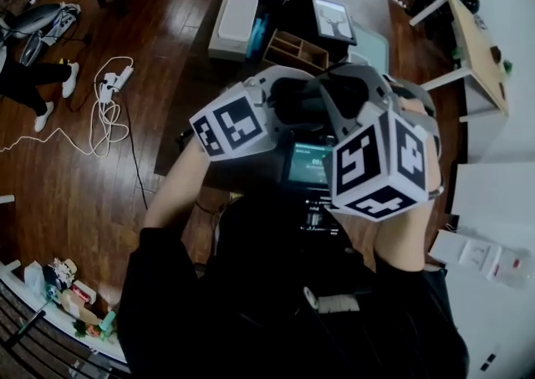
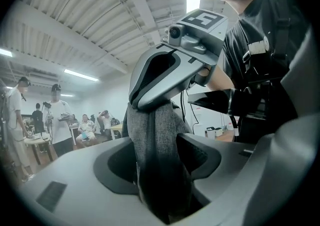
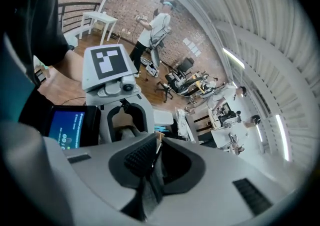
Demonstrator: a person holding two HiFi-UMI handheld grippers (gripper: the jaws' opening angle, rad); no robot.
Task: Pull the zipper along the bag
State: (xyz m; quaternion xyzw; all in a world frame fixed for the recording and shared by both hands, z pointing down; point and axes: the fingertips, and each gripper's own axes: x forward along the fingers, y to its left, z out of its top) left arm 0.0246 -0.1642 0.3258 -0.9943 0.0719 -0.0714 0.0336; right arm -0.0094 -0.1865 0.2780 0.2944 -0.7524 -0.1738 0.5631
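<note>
Both grippers are held up close to my chest, facing each other. Between the pads of my left gripper [image 2: 160, 160] stands a thick fold of the grey fabric bag [image 2: 155, 125], and the gripper is shut on it. The fabric runs up into my right gripper [image 2: 165, 78] just above. Seen from its own camera, my right gripper [image 3: 154, 157] has its jaws almost together on a thin grey strip of the bag [image 3: 149, 192] at the zipper line. I cannot make out the pull itself. From the head view the marker cubes of the left gripper [image 1: 230, 125] and right gripper [image 1: 380, 164] hide the bag.
A small lit screen [image 1: 308, 164] hangs at my chest between the arms. Beyond stands a dark table [image 1: 276, 9] with a white box [image 1: 234, 26], a wooden organiser [image 1: 294, 51] and a framed tablet [image 1: 333, 17]. Cables [image 1: 109, 110] lie on the wooden floor. People [image 2: 57, 120] stand far off.
</note>
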